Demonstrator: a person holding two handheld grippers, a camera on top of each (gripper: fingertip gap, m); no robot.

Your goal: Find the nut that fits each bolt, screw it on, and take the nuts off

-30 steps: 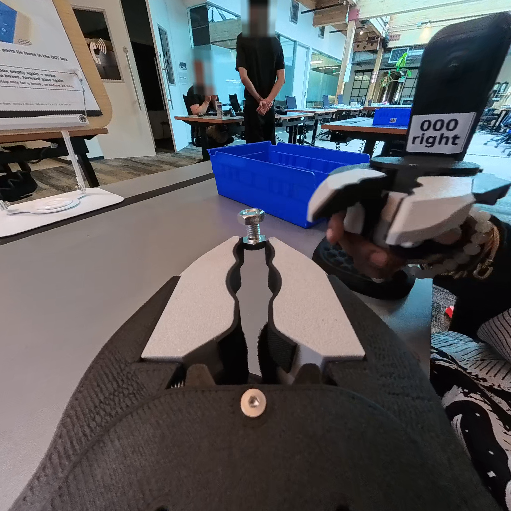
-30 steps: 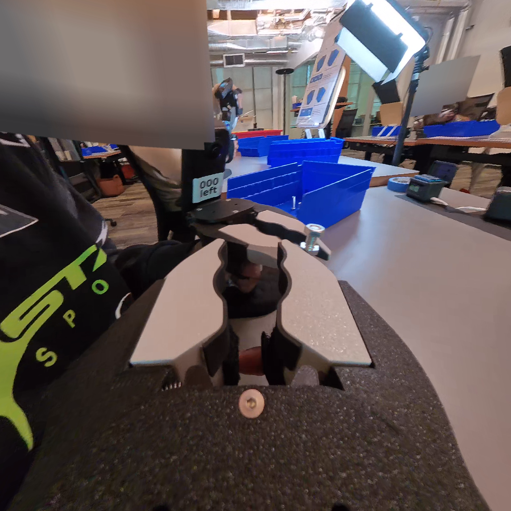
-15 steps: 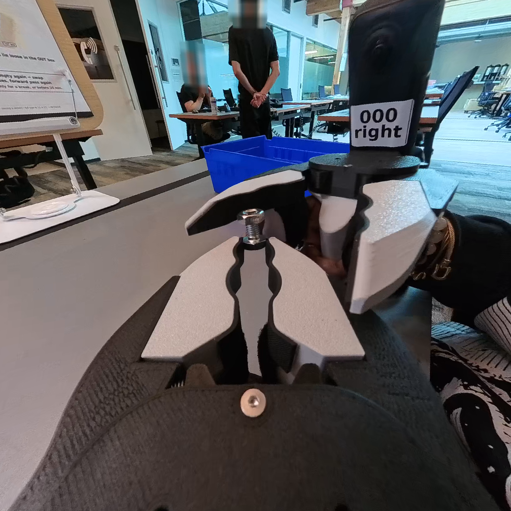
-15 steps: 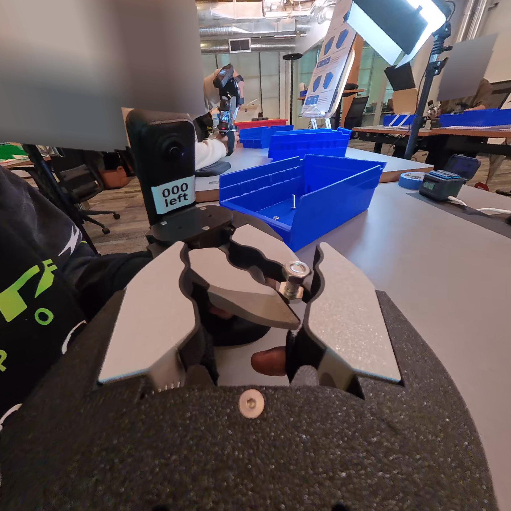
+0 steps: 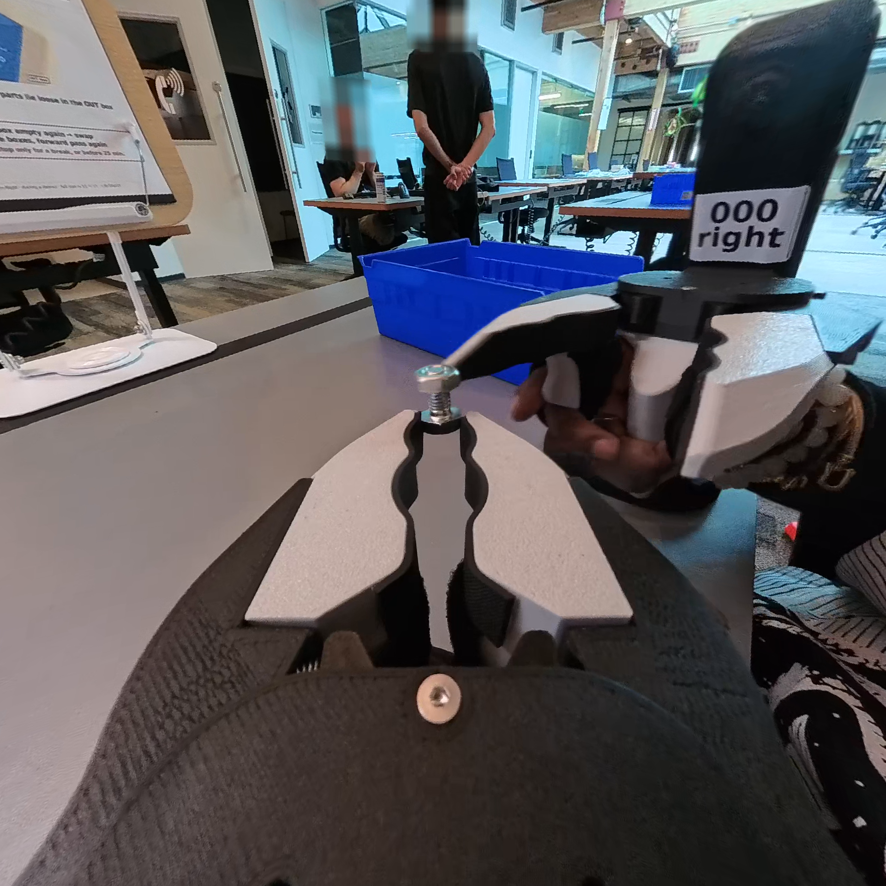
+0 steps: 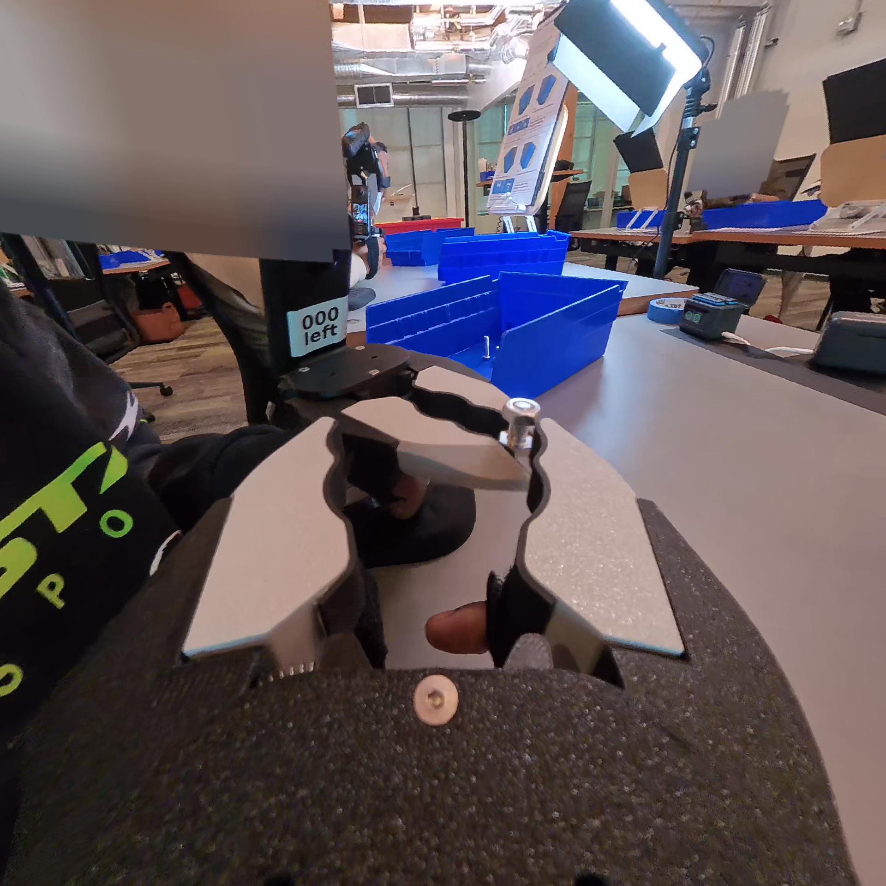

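Since half a second ago the right gripper (image 6: 434,446) has drawn back rightward, so only one fingertip (image 5: 453,362) meets the bolt (image 5: 437,389) head; its fingers stand wide apart, gripping nothing. That bolt stands upright, head up, threaded into a nut (image 5: 440,416) clenched between the left gripper (image 5: 440,422) tips above the grey table (image 5: 144,479). Farther off sits a blue bin (image 5: 431,297), a sign stand (image 5: 72,144) far left.

A grey worktop (image 5: 144,479) carries a white sign stand (image 5: 96,355) at far left. Beyond it a person in black (image 5: 450,120) stands by desks. A roll of blue tape (image 6: 664,309) lies far right beside a studio light (image 6: 633,52)
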